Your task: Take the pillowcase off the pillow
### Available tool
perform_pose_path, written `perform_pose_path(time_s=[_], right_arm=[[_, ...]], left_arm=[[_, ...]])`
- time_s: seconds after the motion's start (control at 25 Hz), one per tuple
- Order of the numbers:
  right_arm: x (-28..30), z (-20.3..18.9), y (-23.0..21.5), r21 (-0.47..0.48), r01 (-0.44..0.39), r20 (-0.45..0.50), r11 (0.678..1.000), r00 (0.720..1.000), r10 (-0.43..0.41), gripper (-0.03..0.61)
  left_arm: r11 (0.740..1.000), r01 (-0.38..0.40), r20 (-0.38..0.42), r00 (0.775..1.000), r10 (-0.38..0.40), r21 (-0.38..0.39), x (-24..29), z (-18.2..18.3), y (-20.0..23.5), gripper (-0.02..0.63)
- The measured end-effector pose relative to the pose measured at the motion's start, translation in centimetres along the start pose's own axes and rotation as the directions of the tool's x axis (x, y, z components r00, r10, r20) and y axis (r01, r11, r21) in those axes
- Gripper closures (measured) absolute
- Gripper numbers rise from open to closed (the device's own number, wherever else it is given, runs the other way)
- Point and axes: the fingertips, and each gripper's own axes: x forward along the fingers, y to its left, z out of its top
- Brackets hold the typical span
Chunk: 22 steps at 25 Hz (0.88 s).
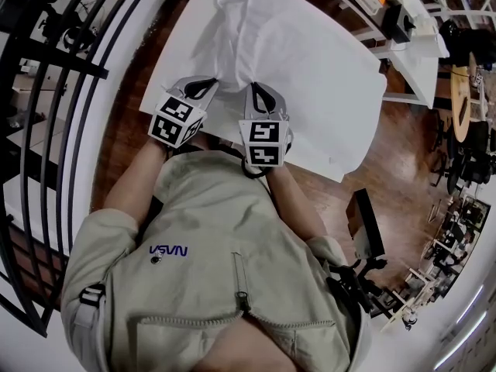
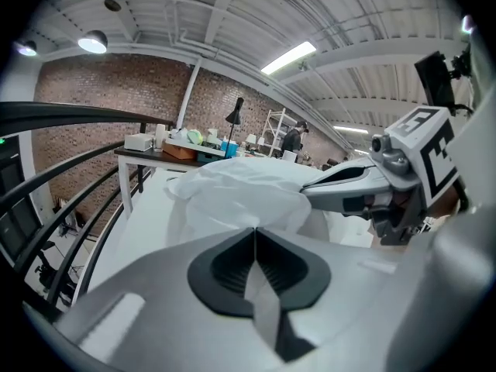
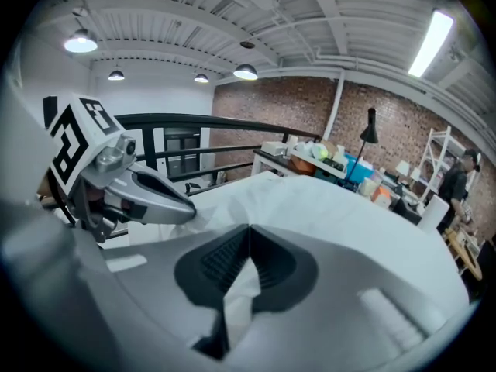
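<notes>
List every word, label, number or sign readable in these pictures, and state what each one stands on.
"VSVN": blue logo on the chest of the person's jacket; it is NASA seen upside down.
Marker cubes: black-and-white square patterns only, no letters or numbers.
Clutter on the far table: too small to read.
Pillowcase: plain white, no print visible.

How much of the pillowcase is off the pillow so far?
Done: the grabbing. The left tongs and right tongs are shut on the near edge of the white pillowcase. In hand: that grip. Left: all the pulling; it lies bunched on the table and doesn't look slid off yet.
</notes>
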Motion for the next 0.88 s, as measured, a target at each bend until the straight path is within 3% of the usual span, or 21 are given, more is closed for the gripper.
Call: perform_pose_path(time_s=[0.4,0.88], right_arm=[[-1.7,1.1,-1.7,0.06,0.021,0.052,0.998,0.998,-0.024,0.568],[-2.6,-1.0,-6.5,0.147,0.132,0.023,0.98,0.99,-0.137,0.572]], left_arm=[[1.0,-0.023,0.059,0.998,0.023,-0.007,-0.6,2.2,-0.4,0.6],[0.98,-0.125,0.074,0.988,0.137,-0.156,-2.5,1.4,3.7,0.606]])
